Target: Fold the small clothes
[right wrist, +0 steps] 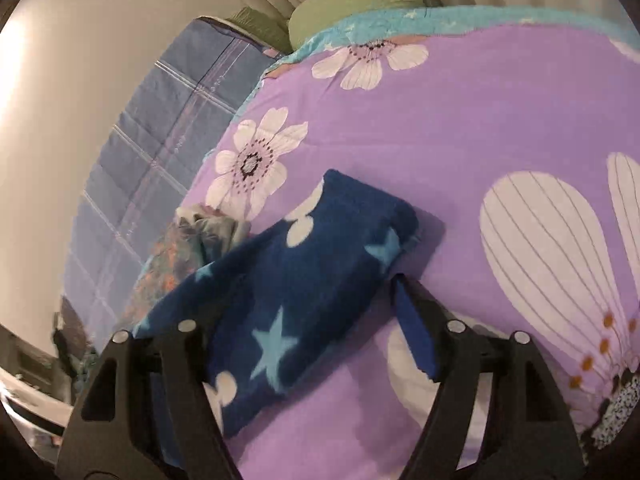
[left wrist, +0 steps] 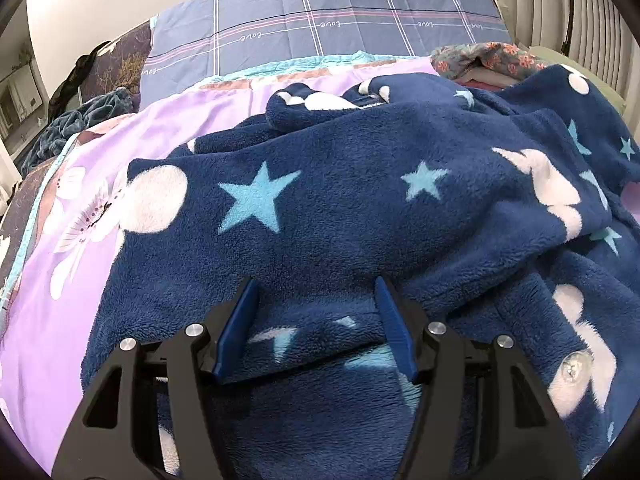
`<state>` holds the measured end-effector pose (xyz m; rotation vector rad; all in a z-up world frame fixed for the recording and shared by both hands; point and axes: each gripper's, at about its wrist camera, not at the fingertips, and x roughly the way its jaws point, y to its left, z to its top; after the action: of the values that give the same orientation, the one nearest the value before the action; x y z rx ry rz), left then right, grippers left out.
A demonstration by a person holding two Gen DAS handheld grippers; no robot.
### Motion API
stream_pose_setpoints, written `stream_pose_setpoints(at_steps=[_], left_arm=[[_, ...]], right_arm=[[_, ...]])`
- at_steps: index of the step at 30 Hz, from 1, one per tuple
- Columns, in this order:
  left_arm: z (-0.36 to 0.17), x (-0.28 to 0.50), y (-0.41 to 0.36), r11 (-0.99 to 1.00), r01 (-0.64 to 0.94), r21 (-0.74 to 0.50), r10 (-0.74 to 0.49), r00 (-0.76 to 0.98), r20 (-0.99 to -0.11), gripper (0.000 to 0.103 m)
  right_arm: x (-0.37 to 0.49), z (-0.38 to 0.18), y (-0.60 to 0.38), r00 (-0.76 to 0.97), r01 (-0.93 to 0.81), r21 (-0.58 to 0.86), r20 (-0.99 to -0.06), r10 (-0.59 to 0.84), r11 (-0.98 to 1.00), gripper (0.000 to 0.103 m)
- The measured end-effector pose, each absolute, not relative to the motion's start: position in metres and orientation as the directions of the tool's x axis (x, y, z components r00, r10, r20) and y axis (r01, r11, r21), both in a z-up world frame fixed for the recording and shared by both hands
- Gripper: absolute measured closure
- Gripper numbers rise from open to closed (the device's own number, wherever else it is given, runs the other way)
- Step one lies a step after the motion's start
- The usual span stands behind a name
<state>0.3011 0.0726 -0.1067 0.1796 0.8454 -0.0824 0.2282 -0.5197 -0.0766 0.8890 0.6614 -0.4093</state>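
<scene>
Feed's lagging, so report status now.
Left gripper open over the fleece garment. Right gripper straddles a sleeve, grip unclear. Floral clothes pile beyond.

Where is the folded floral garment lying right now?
In the left wrist view, the floral garment sits at the upper right, beyond the navy star fleece, at the far edge of the purple bedspread.

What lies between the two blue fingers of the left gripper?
In the left wrist view, only dark blue fleece garment with stars lies between the left gripper fingers; nothing else.
</scene>
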Motion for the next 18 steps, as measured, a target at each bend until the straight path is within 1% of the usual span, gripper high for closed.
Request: stream_pose_setpoints(at_steps=[1, 2, 3, 4, 5, 8, 11, 12, 15, 16, 18], left_arm=[[-0.107, 0.301, 0.073, 0.982, 0.144, 0.118, -0.007, 0.661, -0.750, 0.041], [-0.106, 0.301, 0.075, 0.983, 0.144, 0.113, -0.010, 0.661, -0.751, 0.041], [-0.106, 0.301, 0.076, 0.983, 0.145, 0.110, -0.014, 0.660, -0.751, 0.041], [-0.106, 0.301, 0.076, 0.984, 0.145, 0.106, -0.016, 0.660, -0.751, 0.041], [-0.106, 0.301, 0.076, 0.984, 0.145, 0.103, -0.019, 0.660, -0.751, 0.041], [-0.105, 0.301, 0.079, 0.985, 0.145, 0.094, -0.025, 0.659, -0.751, 0.040], [-0.105, 0.300, 0.081, 0.986, 0.146, 0.083, -0.034, 0.659, -0.751, 0.040], [-0.104, 0.300, 0.083, 0.986, 0.146, 0.078, -0.038, 0.659, -0.751, 0.040], [-0.103, 0.299, 0.089, 0.989, 0.146, 0.038, -0.069, 0.660, -0.748, 0.039], [-0.102, 0.299, 0.093, 0.989, 0.146, 0.011, -0.089, 0.660, -0.746, 0.038], [-0.102, 0.298, 0.099, 0.989, 0.147, -0.033, -0.123, 0.659, -0.742, 0.038]], right_arm=[[0.231, -0.081, -0.521, 0.724, 0.584, 0.585, -0.688, -0.037, 0.563, 0.089], [0.234, -0.085, -0.524, 0.718, 0.588, 0.596, -0.696, -0.014, 0.548, 0.095], [0.234, -0.085, -0.524, 0.718, 0.588, 0.596, -0.696, -0.014, 0.548, 0.095], [0.231, -0.083, -0.524, 0.745, 0.573, 0.630, -0.667, -0.011, 0.524, 0.095], [0.231, -0.083, -0.524, 0.745, 0.573, 0.630, -0.667, -0.011, 0.524, 0.095], [0.232, -0.053, -0.496, 0.818, 0.439, 0.660, -0.574, 0.033, 0.609, 0.095], [0.242, -0.012, -0.439, 0.860, 0.257, 0.671, -0.487, 0.152, 0.695, 0.095], [0.248, 0.006, -0.406, 0.866, 0.169, 0.656, -0.455, 0.207, 0.736, 0.095], [0.254, 0.038, -0.327, 0.856, -0.030, 0.622, -0.388, 0.341, 0.783, 0.095], [0.259, 0.046, -0.290, 0.832, -0.122, 0.608, -0.368, 0.415, 0.784, 0.095], [0.265, 0.048, -0.235, 0.779, -0.235, 0.587, -0.363, 0.511, 0.775, 0.094]])
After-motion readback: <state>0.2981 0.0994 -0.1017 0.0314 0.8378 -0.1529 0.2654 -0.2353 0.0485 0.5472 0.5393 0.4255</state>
